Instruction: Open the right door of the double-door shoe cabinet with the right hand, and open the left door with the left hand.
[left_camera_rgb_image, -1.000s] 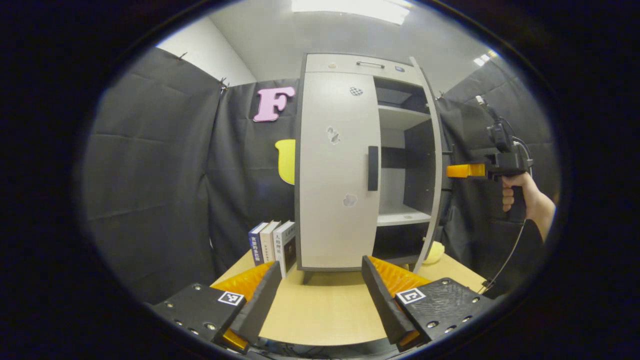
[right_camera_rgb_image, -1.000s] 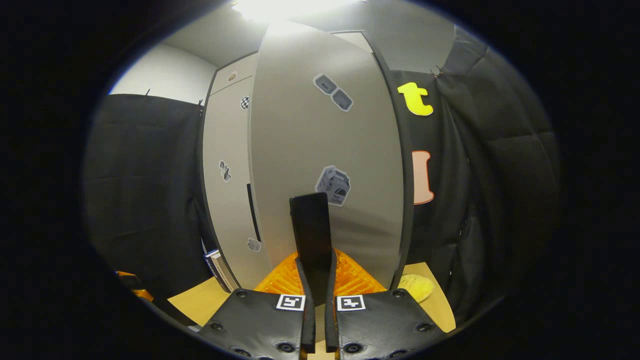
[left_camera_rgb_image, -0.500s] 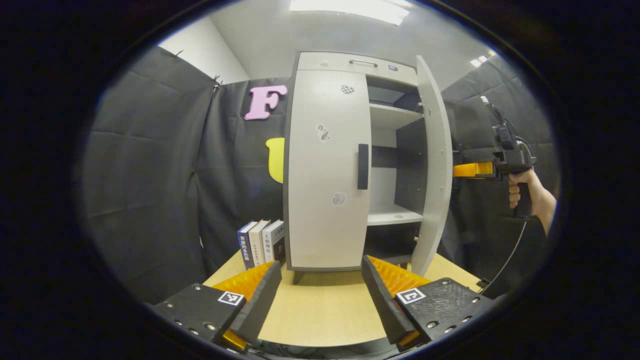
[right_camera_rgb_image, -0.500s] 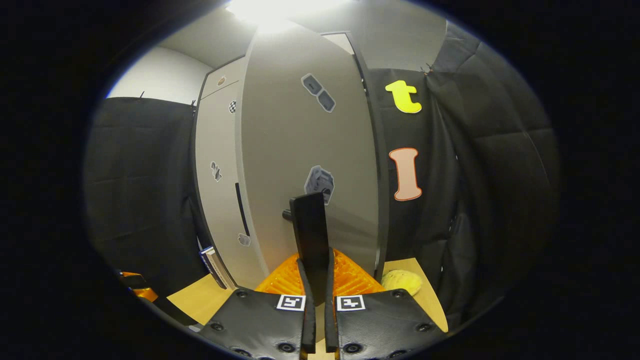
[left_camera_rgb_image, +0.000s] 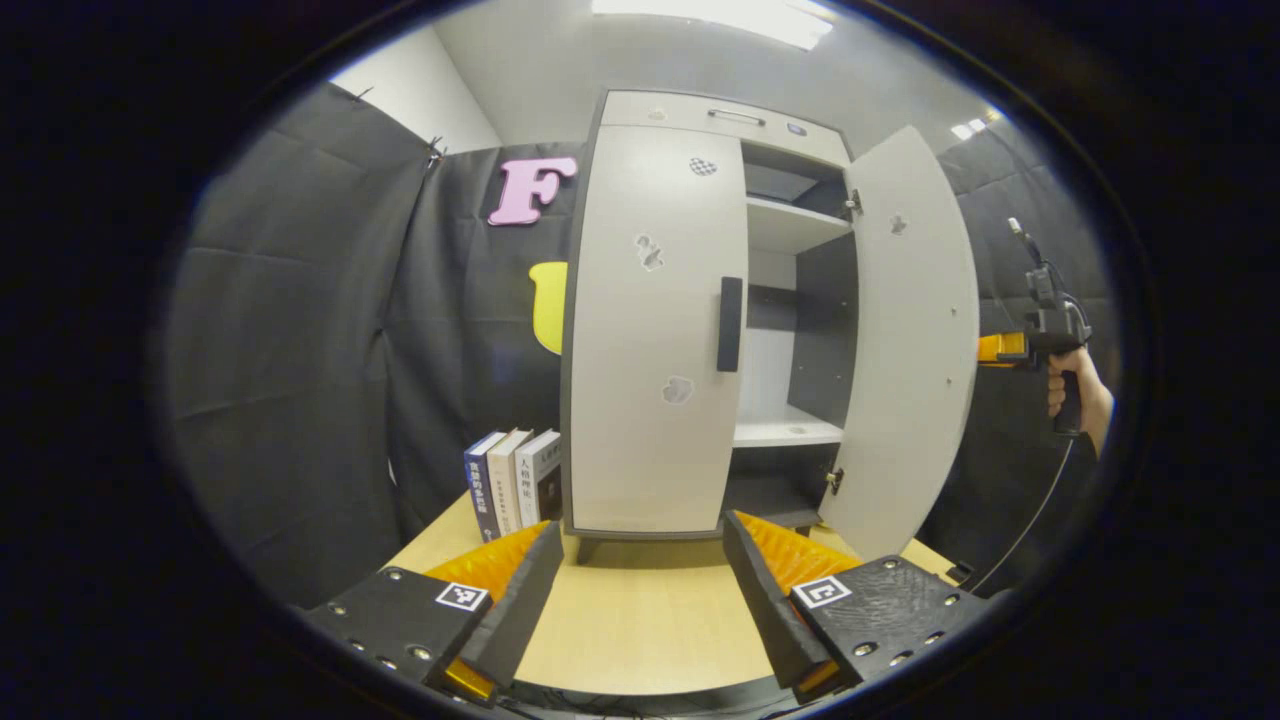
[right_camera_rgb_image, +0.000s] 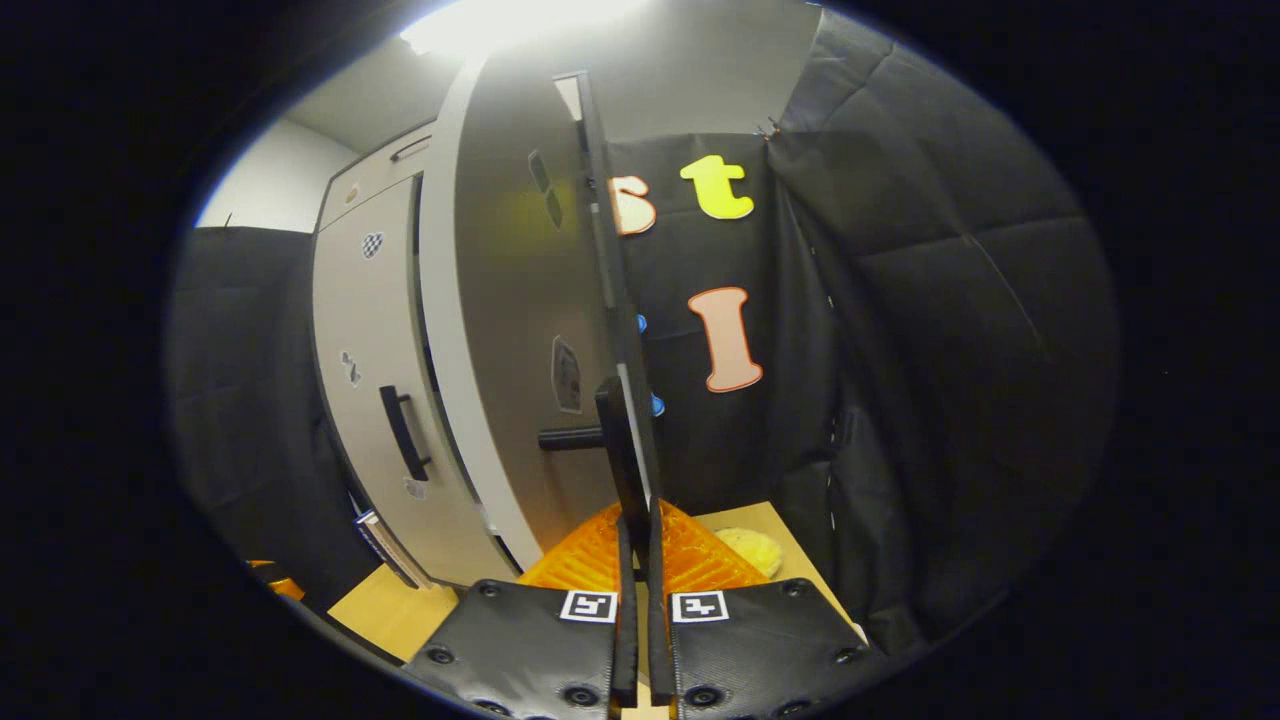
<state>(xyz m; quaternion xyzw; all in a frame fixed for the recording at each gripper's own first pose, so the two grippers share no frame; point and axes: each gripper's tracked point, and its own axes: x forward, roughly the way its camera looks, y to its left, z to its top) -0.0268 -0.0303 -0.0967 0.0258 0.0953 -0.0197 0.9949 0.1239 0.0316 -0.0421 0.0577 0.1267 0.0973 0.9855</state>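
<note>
The left gripper (left_camera_rgb_image: 640, 570) hangs over the surface (left_camera_rgb_image: 640, 620) with fingers spread wide, holding nothing. Beyond it stands the shoe cabinet (left_camera_rgb_image: 700, 120) — left door (left_camera_rgb_image: 650, 330) shut, right door (left_camera_rgb_image: 900, 340) swung wide. The right gripper (right_camera_rgb_image: 636, 520) has its fingers clamped on the right door's handle (right_camera_rgb_image: 622, 440) — books (left_camera_rgb_image: 505, 480) stand beside the cabinet.

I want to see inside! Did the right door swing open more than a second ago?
Yes. In the left gripper view the right door has swung outward, away from the shut left door, uncovering the shelves.
</note>
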